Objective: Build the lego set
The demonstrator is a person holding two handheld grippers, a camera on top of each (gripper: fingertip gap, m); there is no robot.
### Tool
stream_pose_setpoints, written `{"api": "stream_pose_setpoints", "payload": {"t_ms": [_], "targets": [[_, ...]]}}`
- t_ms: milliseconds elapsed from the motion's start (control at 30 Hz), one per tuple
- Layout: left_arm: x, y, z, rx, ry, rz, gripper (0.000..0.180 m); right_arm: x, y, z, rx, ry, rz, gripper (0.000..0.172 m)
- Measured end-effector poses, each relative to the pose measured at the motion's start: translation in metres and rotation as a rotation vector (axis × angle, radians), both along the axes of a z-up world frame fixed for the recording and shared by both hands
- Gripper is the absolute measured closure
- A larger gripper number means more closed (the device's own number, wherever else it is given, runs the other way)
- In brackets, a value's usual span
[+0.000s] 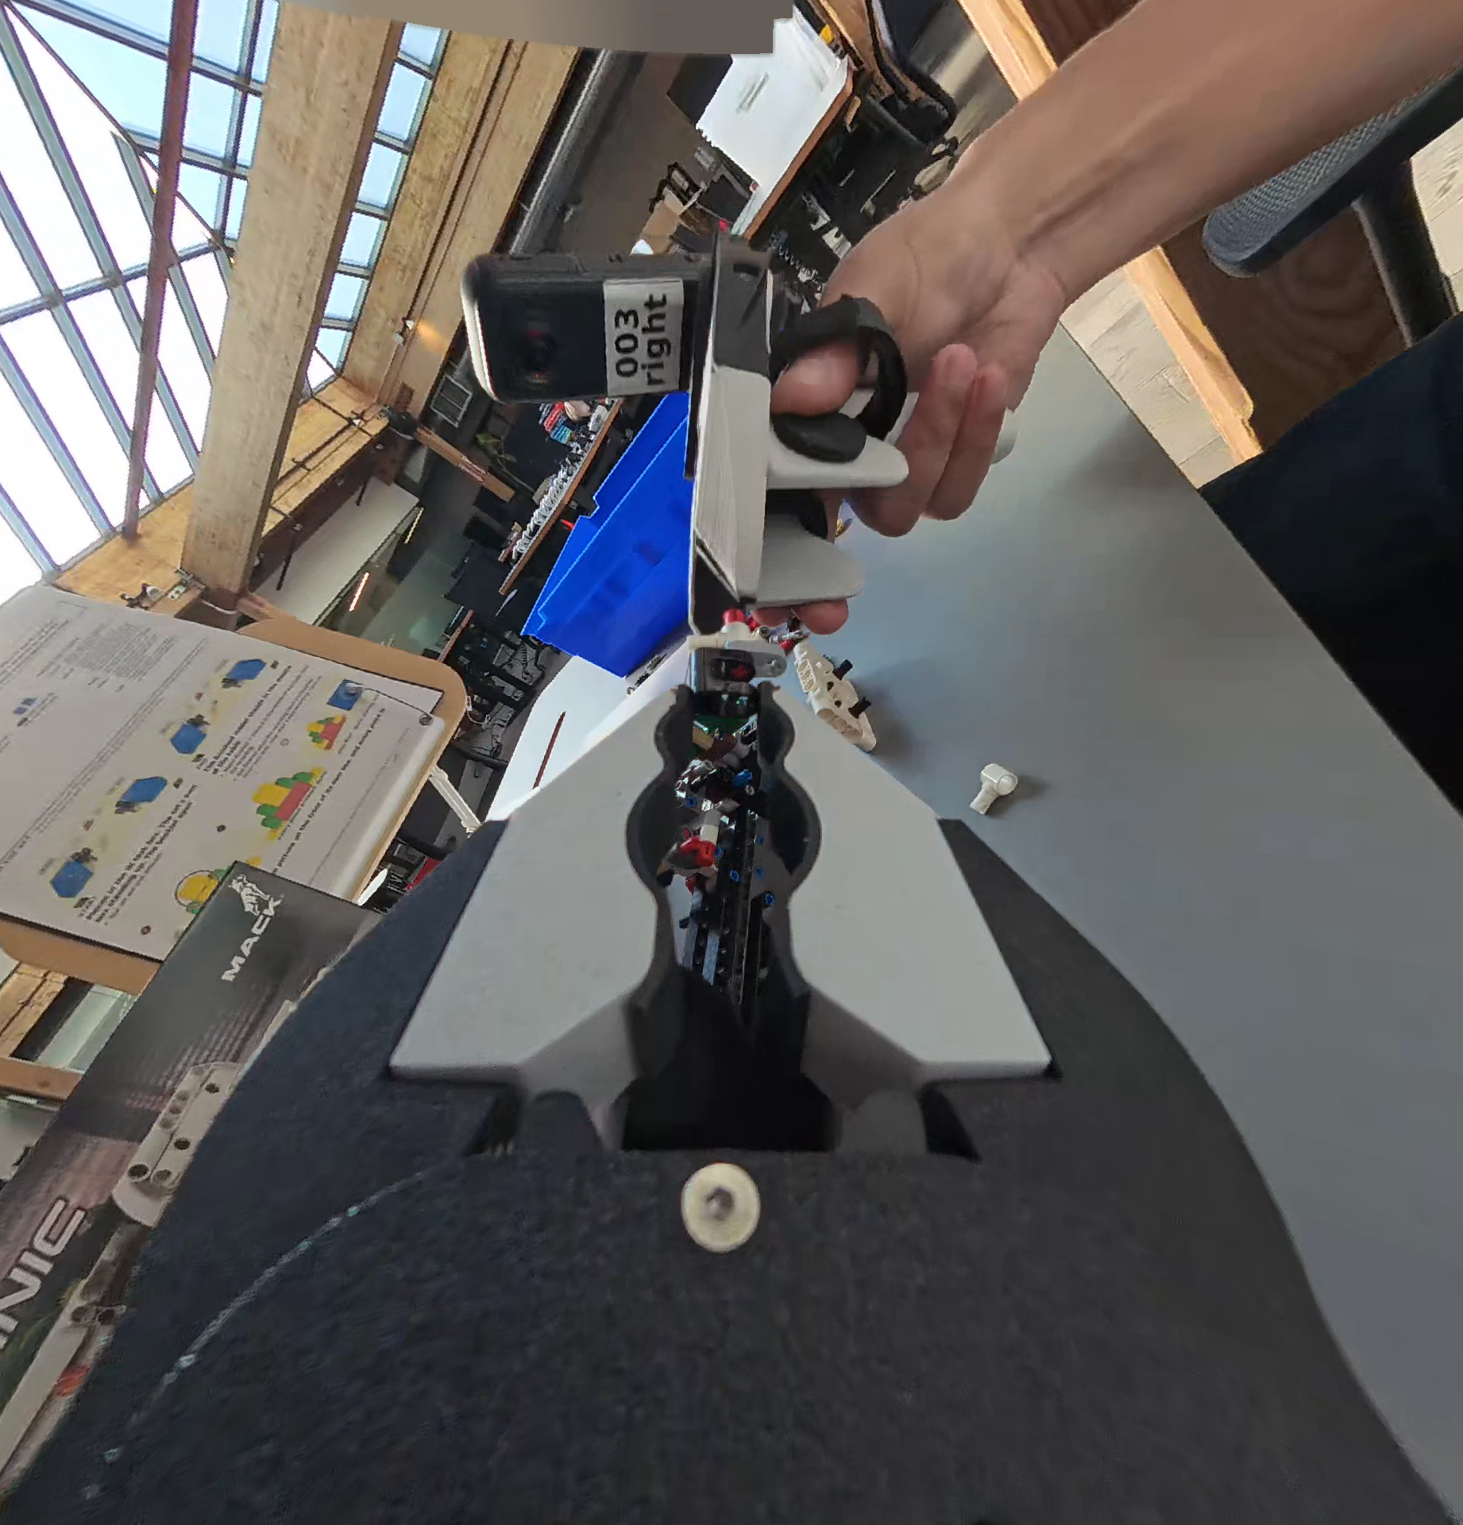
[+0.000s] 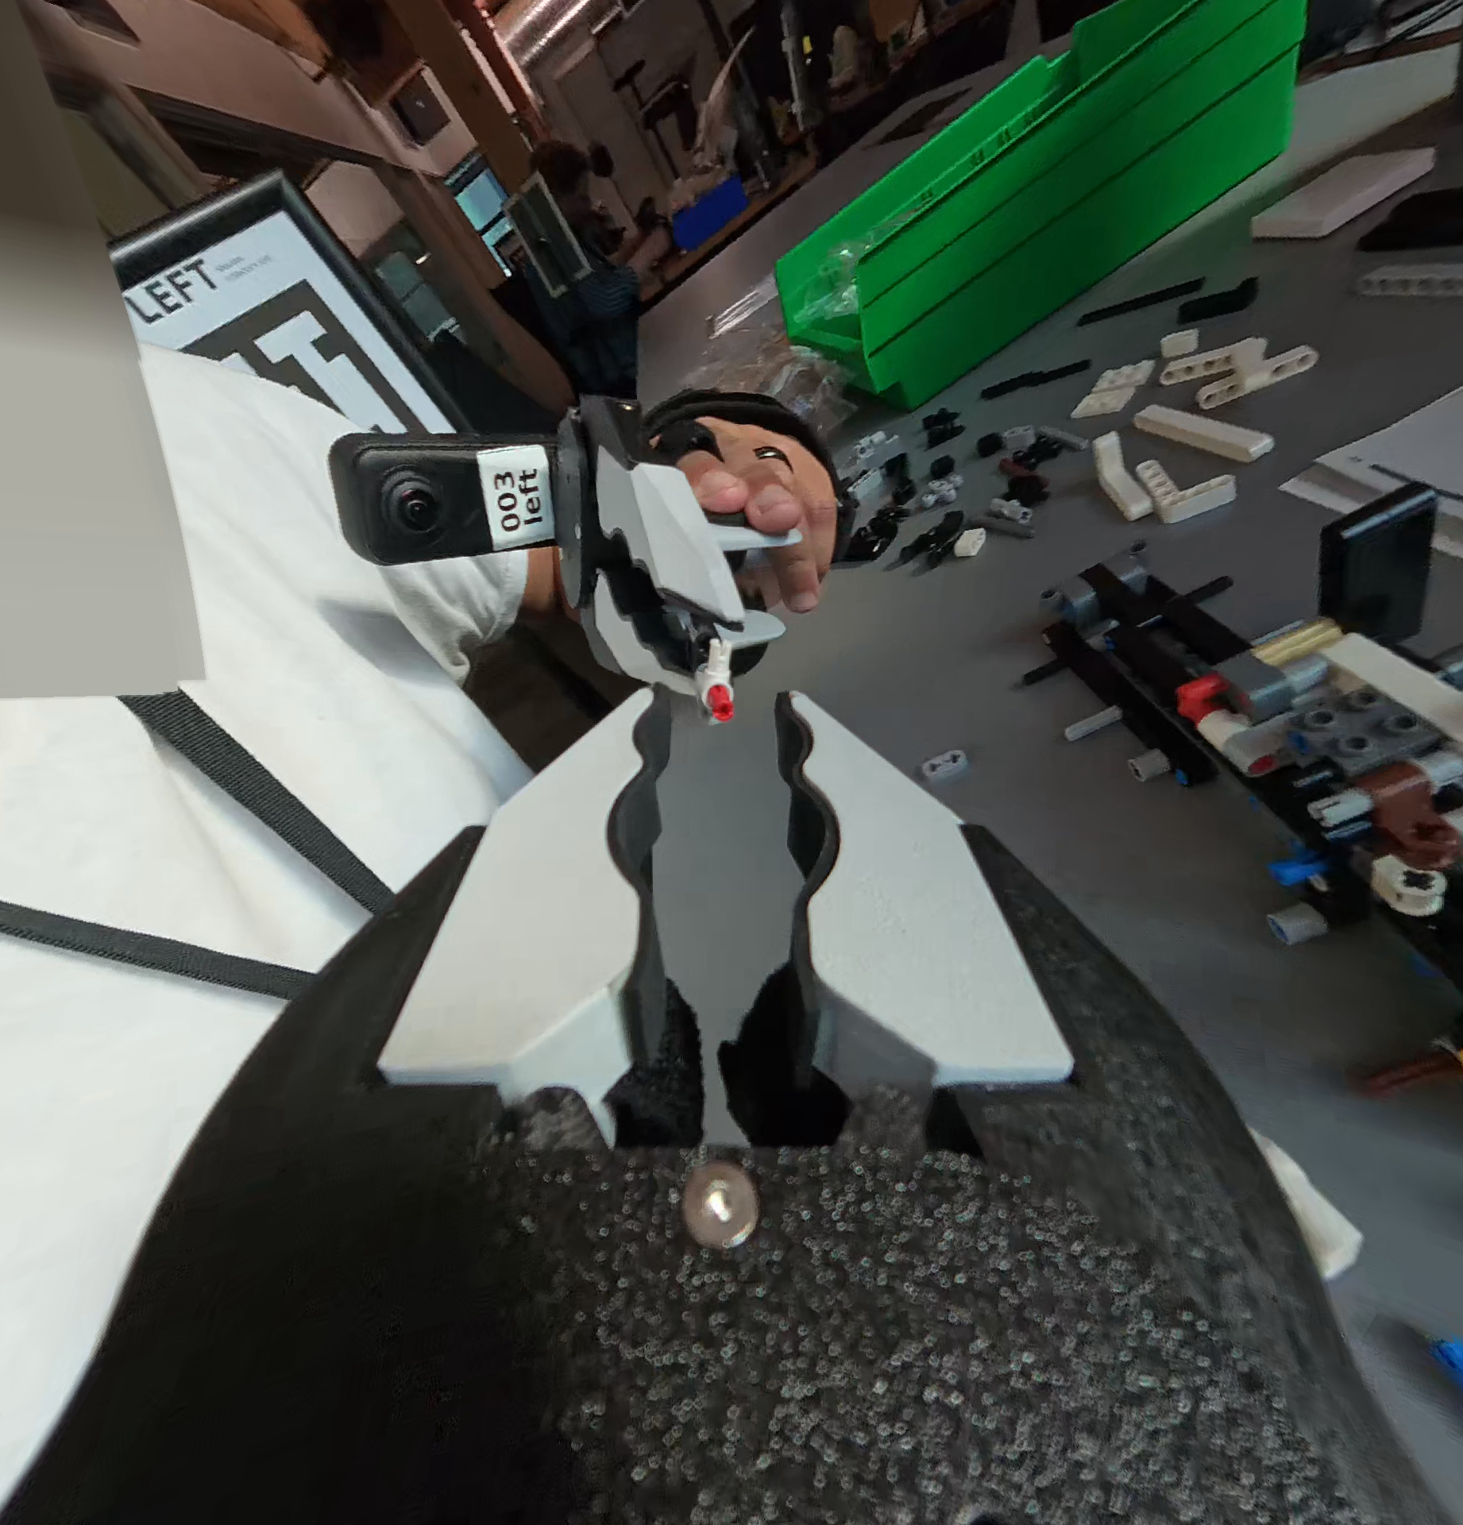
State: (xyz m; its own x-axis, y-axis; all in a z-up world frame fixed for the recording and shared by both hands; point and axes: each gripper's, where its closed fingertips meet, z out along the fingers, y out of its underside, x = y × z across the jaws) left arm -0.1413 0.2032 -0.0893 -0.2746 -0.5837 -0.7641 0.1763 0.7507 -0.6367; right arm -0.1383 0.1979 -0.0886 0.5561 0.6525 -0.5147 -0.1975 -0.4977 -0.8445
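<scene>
Left tool (image 1: 724,693): nearly closed, pads pressed on a small white connector with a red pin (image 2: 716,675); held in the air above the grey worktop (image 2: 918,866).
Right tool (image 2: 718,700): parted, nothing between the fingers, tips just beside the red pin end.
Held piece, handling: likely very light, stiff moulded plastic, smooth and apt to slip or twist; red pin probably only pushed in, so best taken by the white body, across its flat sides, not by the pin.
Near on worktop: white perforated beam (image 1: 835,701) and a lone white connector (image 1: 992,788), well apart from both tools.
Right of the tools: part-built brick model (image 2: 1331,743) with black beams, grey plates and blue pins.
Farther: scattered loose white and black parts (image 2: 1165,429).
Farthest: green bin (image 2: 1042,206); blue bin (image 1: 621,536).
</scene>
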Motion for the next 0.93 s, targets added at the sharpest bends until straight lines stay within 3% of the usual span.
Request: {"api": "stream_pose_setpoints", "payload": {"t_ms": [300, 533, 733, 833, 933], "targets": [[0.0, -0.002, -0.004, -0.006, 0.024, -0.015, 0.169, -0.013, 0.003, -0.002, 0.026, 0.068, 0.009, 0.166], [0.001, 0.0, -0.005, -0.062, 0.069, -0.008, 0.169, -0.013, 0.003, -0.003, 0.11, -0.044, -0.022, 0.166], [0.002, 0.0, -0.008, -0.079, 0.097, -0.005, 0.169, -0.011, 0.004, -0.005, 0.094, -0.027, -0.025, 0.166], [0.005, 0.002, -0.016, -0.077, 0.138, 0.02, 0.169, 0.001, 0.0, -0.009, 0.044, -0.065, -0.037, 0.154], [0.01, 0.005, -0.038, -0.094, 0.267, 0.055, 0.168, 0.027, -0.009, -0.013, 0.041, -0.194, -0.111, 0.154]]}}
